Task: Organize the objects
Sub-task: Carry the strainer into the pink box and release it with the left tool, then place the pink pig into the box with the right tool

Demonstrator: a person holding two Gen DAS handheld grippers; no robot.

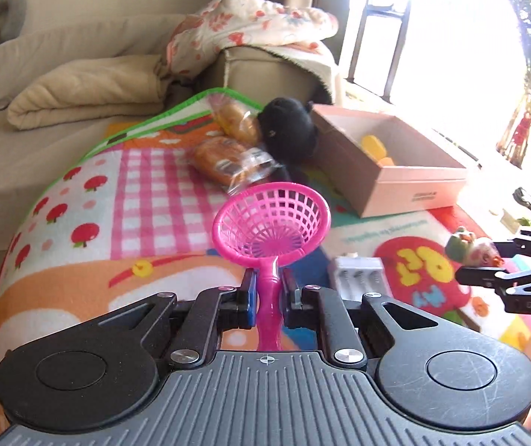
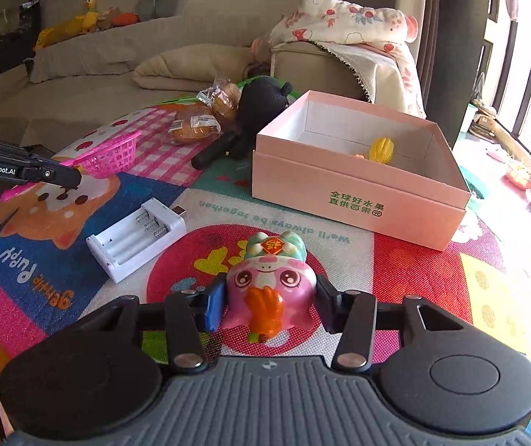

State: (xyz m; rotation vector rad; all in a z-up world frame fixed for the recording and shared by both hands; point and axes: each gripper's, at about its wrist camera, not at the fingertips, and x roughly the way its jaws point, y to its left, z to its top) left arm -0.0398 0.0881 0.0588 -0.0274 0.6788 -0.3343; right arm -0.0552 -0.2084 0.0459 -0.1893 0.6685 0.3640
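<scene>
My left gripper (image 1: 270,290) is shut on the handle of a pink toy strainer (image 1: 271,219) and holds it above the play mat; it also shows in the right wrist view (image 2: 111,156). My right gripper (image 2: 270,306) is shut on a pink pig figurine (image 2: 271,282) with a green cap; it appears in the left wrist view (image 1: 470,249). An open pink box (image 2: 358,200) stands ahead on the mat with a yellow toy (image 2: 382,150) inside; it also shows in the left wrist view (image 1: 414,186).
On the colourful mat (image 2: 414,267) lie a white battery charger (image 2: 137,238), two wrapped breads (image 2: 195,126) and a black plush toy (image 2: 254,111). A beige sofa (image 2: 79,85) with blankets stands behind. Windows are at the right.
</scene>
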